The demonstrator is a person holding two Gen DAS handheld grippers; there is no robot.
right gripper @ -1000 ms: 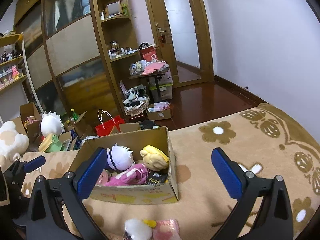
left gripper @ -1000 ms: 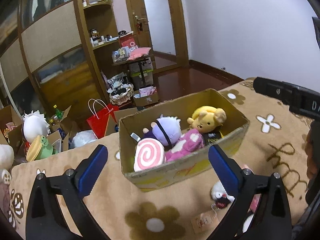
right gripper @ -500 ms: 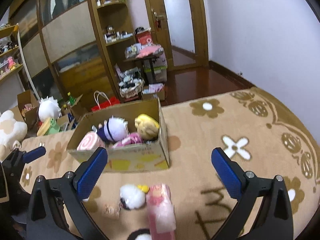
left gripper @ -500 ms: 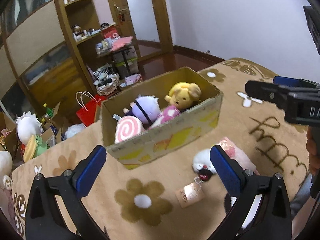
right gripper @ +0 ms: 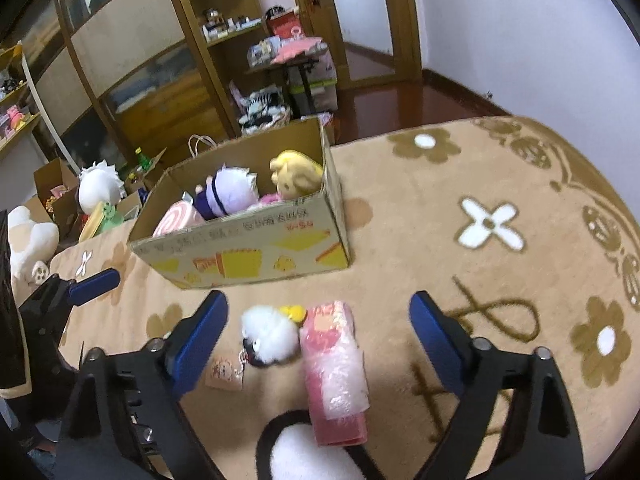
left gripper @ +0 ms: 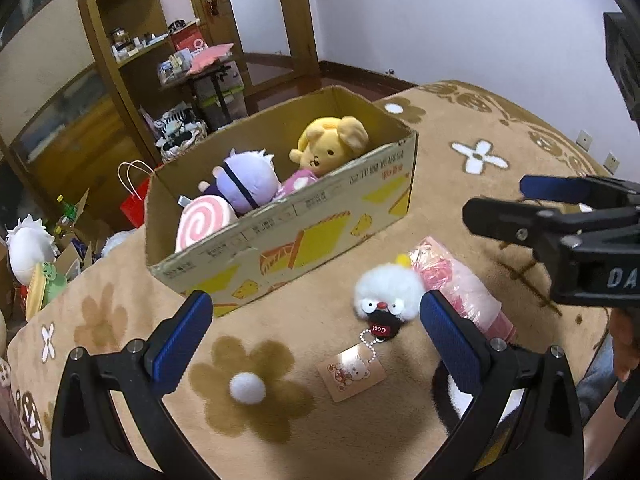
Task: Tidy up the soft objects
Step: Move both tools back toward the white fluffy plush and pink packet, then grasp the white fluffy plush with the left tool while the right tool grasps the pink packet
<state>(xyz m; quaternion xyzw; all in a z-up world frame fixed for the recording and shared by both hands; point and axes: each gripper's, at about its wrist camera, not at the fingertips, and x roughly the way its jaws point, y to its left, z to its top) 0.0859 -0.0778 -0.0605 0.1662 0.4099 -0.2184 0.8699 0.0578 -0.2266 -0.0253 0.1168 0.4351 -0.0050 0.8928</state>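
Observation:
A cardboard box (left gripper: 304,236) (right gripper: 256,256) on the flowered beige blanket holds a yellow plush (left gripper: 332,144), a purple-haired plush (left gripper: 246,178) and a pink swirl plush (left gripper: 204,222). In front of it lie a white fluffy plush with a tag (left gripper: 386,300) (right gripper: 272,338), a pink wrapped plush (left gripper: 460,284) (right gripper: 334,364) and a black-and-white plush (right gripper: 308,456). My left gripper (left gripper: 312,344) is open and empty just above the white plush. My right gripper (right gripper: 318,338) is open and empty, straddling the white and pink plushes.
The blanket (right gripper: 480,272) covers a bed; its far edge drops behind the box. Beyond it are shelves (left gripper: 132,40), a red bag (left gripper: 134,200), open boxes and more plush toys (right gripper: 98,188) on the floor. The right gripper shows in the left wrist view (left gripper: 560,224).
Both grippers pulled back from the box and tilted down. The loose plushes in front of the box have come into view between the fingers. Both stayed open.

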